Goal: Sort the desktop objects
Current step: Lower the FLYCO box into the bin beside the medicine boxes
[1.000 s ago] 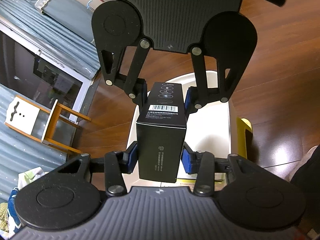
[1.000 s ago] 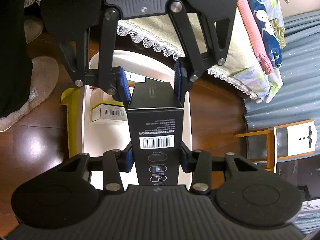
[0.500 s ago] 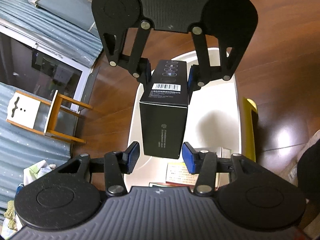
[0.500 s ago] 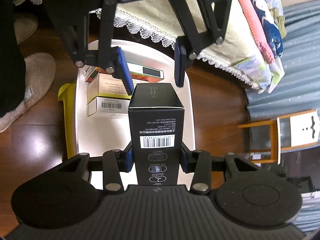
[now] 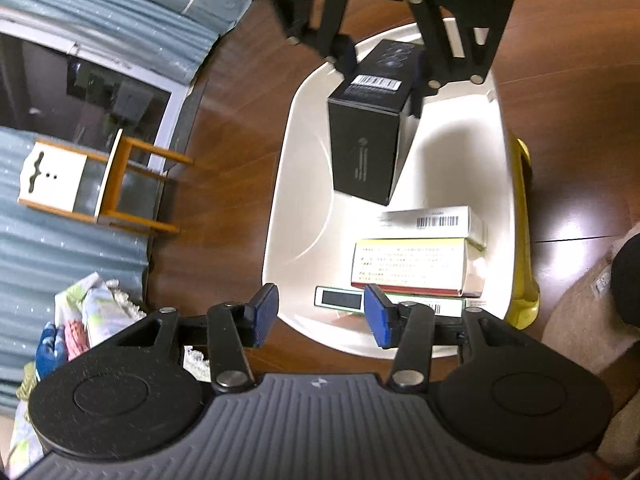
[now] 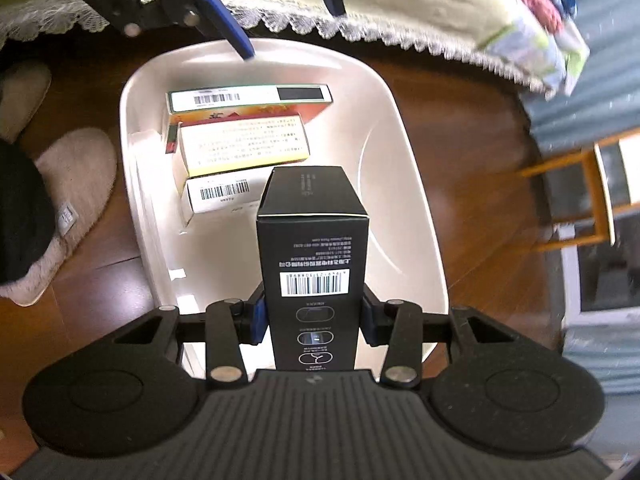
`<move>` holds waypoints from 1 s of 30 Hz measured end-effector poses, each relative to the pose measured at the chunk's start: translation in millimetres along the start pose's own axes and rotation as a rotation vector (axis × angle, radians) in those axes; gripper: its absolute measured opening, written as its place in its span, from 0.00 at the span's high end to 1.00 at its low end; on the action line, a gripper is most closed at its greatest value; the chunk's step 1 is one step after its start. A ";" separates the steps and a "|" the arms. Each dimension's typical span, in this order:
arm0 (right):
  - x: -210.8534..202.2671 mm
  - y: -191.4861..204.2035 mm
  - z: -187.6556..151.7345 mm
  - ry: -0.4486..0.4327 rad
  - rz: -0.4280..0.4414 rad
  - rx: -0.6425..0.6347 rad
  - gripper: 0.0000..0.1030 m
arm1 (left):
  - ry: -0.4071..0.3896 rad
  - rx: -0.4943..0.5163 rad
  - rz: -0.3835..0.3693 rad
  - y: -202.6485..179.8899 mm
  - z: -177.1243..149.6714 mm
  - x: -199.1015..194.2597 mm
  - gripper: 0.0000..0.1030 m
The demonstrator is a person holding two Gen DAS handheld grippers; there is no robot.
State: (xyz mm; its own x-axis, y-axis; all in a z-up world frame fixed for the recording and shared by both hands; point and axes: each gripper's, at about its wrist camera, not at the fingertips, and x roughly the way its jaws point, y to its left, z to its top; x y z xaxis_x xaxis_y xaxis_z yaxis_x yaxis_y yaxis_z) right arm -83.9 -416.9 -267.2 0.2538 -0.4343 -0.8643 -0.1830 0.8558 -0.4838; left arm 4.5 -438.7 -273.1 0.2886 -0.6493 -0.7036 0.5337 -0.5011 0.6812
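A tall black box [image 6: 312,248] with a white barcode label hangs over the white plastic bin [image 6: 400,120], and my right gripper [image 6: 314,316] is shut on its near end. In the left wrist view the same black box [image 5: 368,136] tilts down into the bin [image 5: 280,200]. My left gripper [image 5: 322,314] is open and holds nothing, well clear of the box, above the bin's near rim. Three flat cartons lie in the bin: a white one [image 5: 432,222], a yellow-edged one [image 5: 412,266] and a green-edged one [image 5: 344,299].
The bin rests on a dark wooden floor. A yellow object [image 5: 524,240] stands against its side. A small wooden stool [image 5: 100,176] is near a glass door with blue curtains. A lace-edged cloth [image 6: 360,8] overhangs beyond the bin, and a fluffy slipper [image 6: 72,200] lies beside it.
My left gripper has opened, let go of the black box and pulled back. The right gripper keeps the box and has carried it lower over the bin.
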 end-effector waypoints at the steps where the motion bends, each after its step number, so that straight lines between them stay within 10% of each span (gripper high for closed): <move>1: 2.5 -0.2 0.3 0.011 0.005 0.013 0.62 | -0.002 0.002 -0.003 -0.7 0.0 0.8 0.48; 15: 52.3 -68.8 -2.3 0.261 0.323 0.688 0.62 | -0.013 0.025 -0.022 -4.2 3.2 4.5 0.46; 30: 89.2 -86.7 -30.0 0.345 0.462 1.077 0.63 | 0.088 0.081 -0.026 -9.3 -1.1 18.9 0.46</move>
State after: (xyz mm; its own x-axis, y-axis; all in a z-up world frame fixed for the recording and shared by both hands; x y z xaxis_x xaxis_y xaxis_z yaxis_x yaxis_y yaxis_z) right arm -73.9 -538.3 -306.5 0.0776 0.0605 -0.9951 0.7328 0.6734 0.0981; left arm 5.8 -445.7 -292.9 0.3461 -0.5848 -0.7336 0.4772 -0.5635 0.6743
